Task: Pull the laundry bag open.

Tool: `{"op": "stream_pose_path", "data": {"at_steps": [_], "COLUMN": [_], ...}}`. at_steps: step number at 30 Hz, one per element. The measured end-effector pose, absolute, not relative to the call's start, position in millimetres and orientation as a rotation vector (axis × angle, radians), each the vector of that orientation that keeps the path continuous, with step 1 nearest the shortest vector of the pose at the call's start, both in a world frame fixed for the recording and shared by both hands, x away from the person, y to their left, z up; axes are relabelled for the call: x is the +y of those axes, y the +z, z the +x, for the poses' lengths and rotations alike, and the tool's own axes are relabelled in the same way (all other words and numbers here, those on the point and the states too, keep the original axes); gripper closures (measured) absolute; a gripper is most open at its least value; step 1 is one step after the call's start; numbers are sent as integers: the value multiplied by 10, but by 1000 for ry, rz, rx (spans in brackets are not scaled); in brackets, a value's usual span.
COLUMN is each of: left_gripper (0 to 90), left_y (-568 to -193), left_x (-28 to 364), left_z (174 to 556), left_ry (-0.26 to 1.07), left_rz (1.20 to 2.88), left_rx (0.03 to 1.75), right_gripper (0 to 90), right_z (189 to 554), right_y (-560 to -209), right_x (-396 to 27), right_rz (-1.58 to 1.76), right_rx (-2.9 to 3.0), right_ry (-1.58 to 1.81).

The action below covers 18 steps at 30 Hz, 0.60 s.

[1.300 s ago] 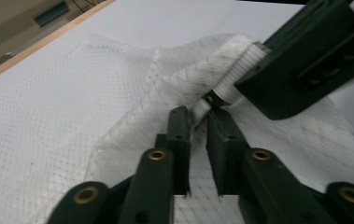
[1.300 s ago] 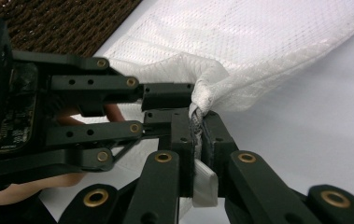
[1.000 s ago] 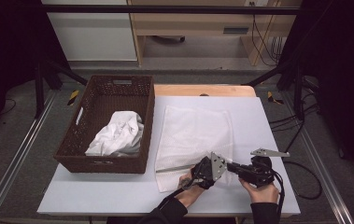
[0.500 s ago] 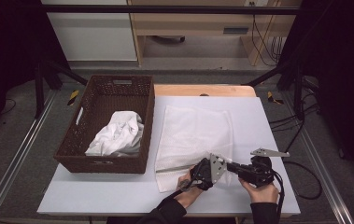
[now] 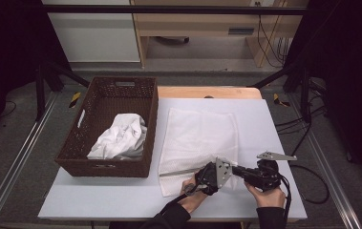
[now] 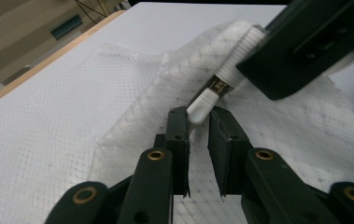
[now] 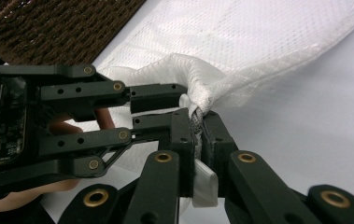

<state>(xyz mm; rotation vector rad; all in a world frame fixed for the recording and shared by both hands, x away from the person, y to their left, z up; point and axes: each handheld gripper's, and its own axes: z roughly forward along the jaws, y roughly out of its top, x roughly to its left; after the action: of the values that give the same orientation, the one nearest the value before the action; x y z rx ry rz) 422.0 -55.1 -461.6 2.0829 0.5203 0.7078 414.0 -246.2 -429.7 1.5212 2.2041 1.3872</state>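
Left claw [image 6: 197, 116]: jaws have just been closing and are now nearly together with a narrow gap. The tip of a small white zip tab [image 6: 201, 106] sits at their mouth, against one jaw, not yet pinched as far as we can tell. Right claw [image 7: 197, 122], nose to nose with the left one: pressed together on the near edge of the mesh bag [image 5: 197, 133], with bunched fabric and a white strip clamped between its jaws. The bag spreads flat away from both claws across the table [image 5: 264, 124], and only the pinched corner is lifted. Beyond the left claw, to its far left, is the brown basket [image 5: 121, 82] with a crumpled white cloth [image 5: 119, 136] inside, well apart from the bag. Progress, our judgement: early. The bag is laid out and one edge is secured, which reads as setting up to work the zip. Left to do: get a real grip on the tab, run the zip, and probably move the cloth from basket to bag. We can't tell whether the zip is open or closed.
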Motion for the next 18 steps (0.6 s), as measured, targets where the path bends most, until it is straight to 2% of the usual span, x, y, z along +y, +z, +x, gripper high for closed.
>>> {"op": "stream_pose_path", "data": {"at_steps": [4, 10, 18], "left_gripper": [708, 704, 785], "left_y": [-4620, -4609, -4597], "left_x": [-559, -575, -575], "left_z": [4233, 4234, 4228], "left_ry": [723, 716, 647], "left_rz": [2079, 2072, 2102], "left_rx": [515, 505, 497], "right_gripper": [853, 853, 853], "right_z": [4142, 4145, 4151], "right_y": [-4300, -4301, -4306], "right_x": [-2445, -2452, -2480], "right_rz": [1509, 1511, 1516], "right_rx": [2214, 2215, 2201], "right_ry": [1382, 1384, 1394]}}
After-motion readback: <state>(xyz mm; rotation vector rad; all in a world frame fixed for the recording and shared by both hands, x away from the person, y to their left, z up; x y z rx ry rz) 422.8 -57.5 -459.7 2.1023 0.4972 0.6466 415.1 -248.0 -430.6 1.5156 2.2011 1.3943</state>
